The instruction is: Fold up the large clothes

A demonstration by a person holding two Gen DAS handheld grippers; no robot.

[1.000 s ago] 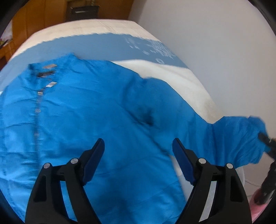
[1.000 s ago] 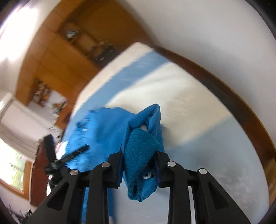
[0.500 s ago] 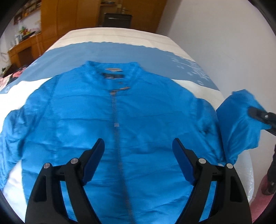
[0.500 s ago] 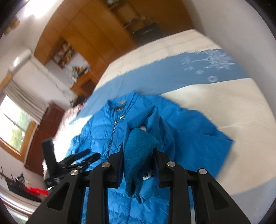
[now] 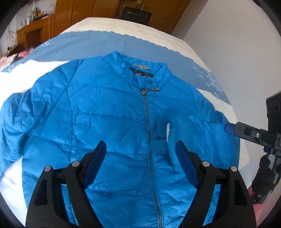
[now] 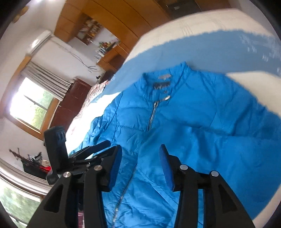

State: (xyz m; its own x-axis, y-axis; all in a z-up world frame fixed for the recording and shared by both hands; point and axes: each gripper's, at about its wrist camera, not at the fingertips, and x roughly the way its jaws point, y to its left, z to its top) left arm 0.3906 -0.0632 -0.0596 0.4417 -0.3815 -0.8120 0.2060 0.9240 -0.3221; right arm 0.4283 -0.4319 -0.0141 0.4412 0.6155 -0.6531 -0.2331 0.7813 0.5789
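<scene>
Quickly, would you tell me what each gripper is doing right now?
Left gripper: open, holding nothing, above the jacket.
Right gripper: open, holding nothing.

My left claw hangs wide-jawed above the jacket, with nothing between its pads. The right claw reaches in from the right edge of the bed, close beside the folded sleeve. A wall runs along that side of the bed. Wooden cabinets stand beyond the far end.
</scene>
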